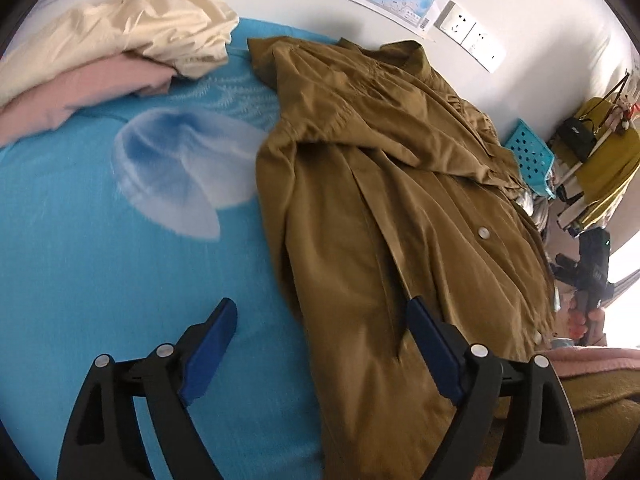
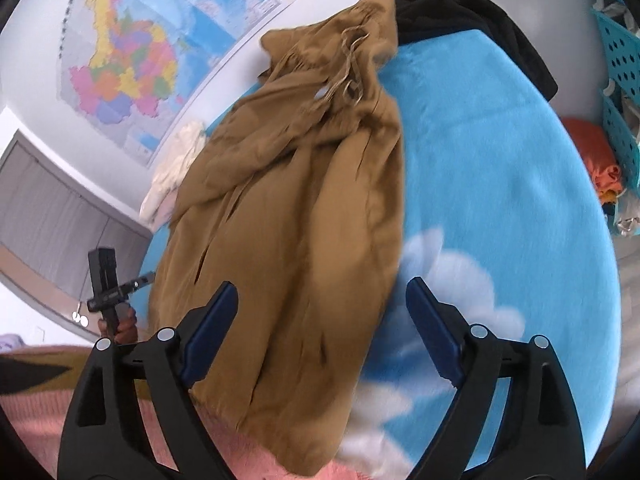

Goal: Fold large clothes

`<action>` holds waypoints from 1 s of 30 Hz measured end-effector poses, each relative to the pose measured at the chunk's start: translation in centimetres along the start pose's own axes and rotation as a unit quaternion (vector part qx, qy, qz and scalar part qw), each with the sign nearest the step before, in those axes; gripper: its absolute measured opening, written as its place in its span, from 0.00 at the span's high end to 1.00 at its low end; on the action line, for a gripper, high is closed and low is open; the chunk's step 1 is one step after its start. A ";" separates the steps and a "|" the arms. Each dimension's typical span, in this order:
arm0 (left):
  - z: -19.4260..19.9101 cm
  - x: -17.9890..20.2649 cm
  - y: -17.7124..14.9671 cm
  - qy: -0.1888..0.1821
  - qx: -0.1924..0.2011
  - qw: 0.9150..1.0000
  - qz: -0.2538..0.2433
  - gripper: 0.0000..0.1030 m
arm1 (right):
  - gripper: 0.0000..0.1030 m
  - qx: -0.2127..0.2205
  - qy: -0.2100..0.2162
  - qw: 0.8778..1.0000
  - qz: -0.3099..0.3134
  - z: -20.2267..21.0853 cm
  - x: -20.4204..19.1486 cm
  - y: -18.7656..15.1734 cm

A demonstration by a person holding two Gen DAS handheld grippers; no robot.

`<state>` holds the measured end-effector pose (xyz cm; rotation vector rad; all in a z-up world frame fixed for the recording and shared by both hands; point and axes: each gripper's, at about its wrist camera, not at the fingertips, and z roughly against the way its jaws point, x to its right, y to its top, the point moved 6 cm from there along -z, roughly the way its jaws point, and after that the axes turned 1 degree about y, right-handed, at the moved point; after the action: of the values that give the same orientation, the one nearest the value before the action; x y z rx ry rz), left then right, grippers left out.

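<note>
We hold both grippers wide open above an olive-brown shirt spread on a blue bed.

The bed (image 1: 100,272), in a bright blue cover printed with pale cloud shapes, fills most of both views. On it the olive-brown button-up shirt (image 1: 380,208) lies lengthwise, partly folded, one sleeve laid across its chest, white buttons showing on its placket. Beyond it, a cream garment (image 1: 160,24) sits heaped on a pink one (image 1: 80,88) near the wall. A black garment (image 2: 472,20) lies at the far corner of the bed. Our left gripper (image 1: 322,344) hangs over the shirt's near-left edge, jaws spread, gripping nothing. Our right gripper (image 2: 322,328) hangs over the shirt's hem end, equally spread and unladen.
</note>
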<state>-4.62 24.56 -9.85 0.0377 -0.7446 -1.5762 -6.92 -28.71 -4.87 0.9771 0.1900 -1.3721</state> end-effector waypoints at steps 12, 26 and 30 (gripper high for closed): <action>0.6 3.8 -4.3 -0.113 -0.026 0.993 0.008 0.06 | 0.15 -0.024 0.015 0.999 0.024 0.0 -2.7 -3.7; -1.8 5.2 -2.7 -0.112 0.007 0.993 0.037 0.62 | 0.59 -0.005 0.048 0.999 0.004 -0.7 -2.4 -4.3; -1.8 4.6 -2.7 -0.103 0.005 0.994 0.038 0.67 | 0.45 -0.006 0.044 0.999 0.022 -0.7 -3.1 -4.9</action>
<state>-6.99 19.54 -10.73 -0.1463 -0.9032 -1.5186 -11.68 -25.40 -5.64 1.0277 0.2411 -1.2878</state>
